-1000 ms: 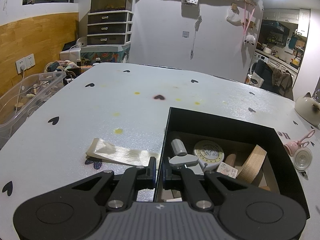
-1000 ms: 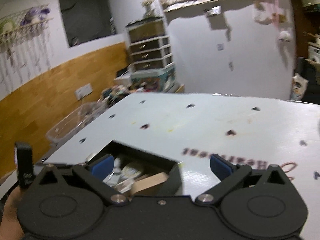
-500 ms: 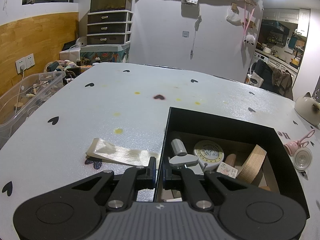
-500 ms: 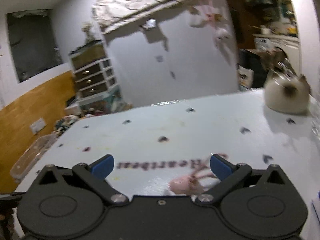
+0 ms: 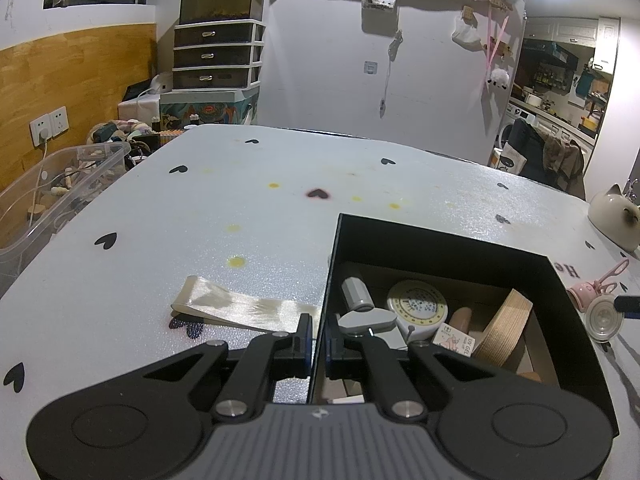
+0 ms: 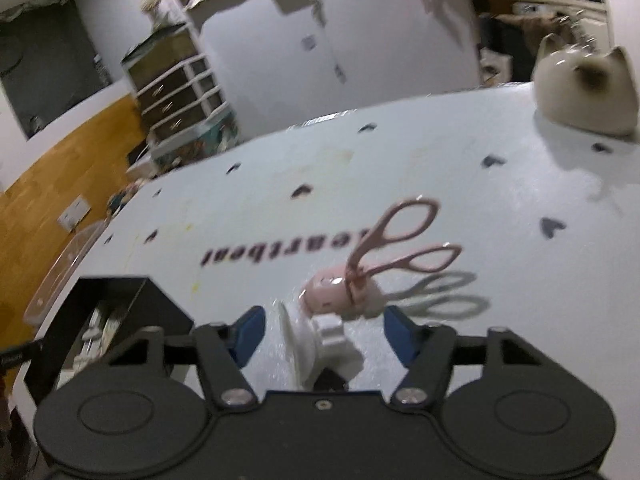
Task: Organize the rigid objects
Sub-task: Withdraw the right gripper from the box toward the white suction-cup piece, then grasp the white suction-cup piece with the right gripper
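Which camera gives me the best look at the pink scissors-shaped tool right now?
The right wrist view: the pink scissors-shaped tool stands near centre, both loop handles visible, just beyond the open right hand-held gripper, though blurred. The left wrist view shows it small at the right edge.

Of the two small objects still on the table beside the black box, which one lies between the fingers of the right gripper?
The white round suction hook. The pink scissors holder stands just beyond the blue fingers.

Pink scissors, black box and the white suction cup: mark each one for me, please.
pink scissors (image 6: 404,240): right wrist view, on the crossing handles.
black box (image 5: 436,236): left wrist view, on its far wall.
white suction cup (image 6: 304,344): right wrist view, on the disc between the open tool's fingers.
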The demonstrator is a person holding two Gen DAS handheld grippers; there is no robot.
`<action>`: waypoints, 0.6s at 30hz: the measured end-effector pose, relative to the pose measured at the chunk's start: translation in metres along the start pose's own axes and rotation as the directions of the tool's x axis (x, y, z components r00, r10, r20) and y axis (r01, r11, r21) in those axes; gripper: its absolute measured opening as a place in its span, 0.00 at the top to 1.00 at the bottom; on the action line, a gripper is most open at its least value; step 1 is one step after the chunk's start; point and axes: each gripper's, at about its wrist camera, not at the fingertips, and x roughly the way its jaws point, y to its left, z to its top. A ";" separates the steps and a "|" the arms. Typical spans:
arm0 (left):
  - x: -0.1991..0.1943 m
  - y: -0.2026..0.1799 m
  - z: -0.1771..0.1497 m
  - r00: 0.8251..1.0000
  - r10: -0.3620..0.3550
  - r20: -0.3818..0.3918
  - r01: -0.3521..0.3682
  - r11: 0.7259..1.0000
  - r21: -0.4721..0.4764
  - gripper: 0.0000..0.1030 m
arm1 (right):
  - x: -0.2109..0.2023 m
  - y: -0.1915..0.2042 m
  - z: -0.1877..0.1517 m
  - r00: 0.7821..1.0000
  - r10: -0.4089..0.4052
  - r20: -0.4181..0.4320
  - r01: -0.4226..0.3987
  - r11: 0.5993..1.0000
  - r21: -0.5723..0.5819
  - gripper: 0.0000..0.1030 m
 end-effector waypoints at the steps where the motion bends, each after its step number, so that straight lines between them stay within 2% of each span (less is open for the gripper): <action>1: 0.000 0.000 0.000 1.000 0.000 0.000 0.000 1.000 0.001 0.95 | 0.003 0.000 0.000 1.000 0.013 -0.016 -0.013 1.000 -0.014 0.40; 5: 0.000 0.000 0.000 1.000 0.002 0.000 -0.002 1.000 0.001 0.95 | 0.016 0.000 0.001 0.998 0.021 -0.066 -0.024 0.999 -0.045 0.52; 9: 0.000 0.000 0.000 1.000 0.001 0.000 -0.001 1.000 0.001 0.95 | 0.023 -0.002 0.004 0.996 0.032 -0.087 -0.035 0.999 -0.039 0.53; 12: 0.000 0.000 0.000 1.000 0.001 0.000 -0.001 1.000 0.001 0.95 | 0.026 -0.002 0.003 0.993 0.036 -0.113 -0.040 0.999 -0.028 0.66; 18: 0.000 0.000 0.000 1.000 0.000 0.001 0.000 1.000 0.001 0.95 | 0.023 0.003 0.002 0.992 0.036 -0.123 -0.041 0.998 -0.042 0.67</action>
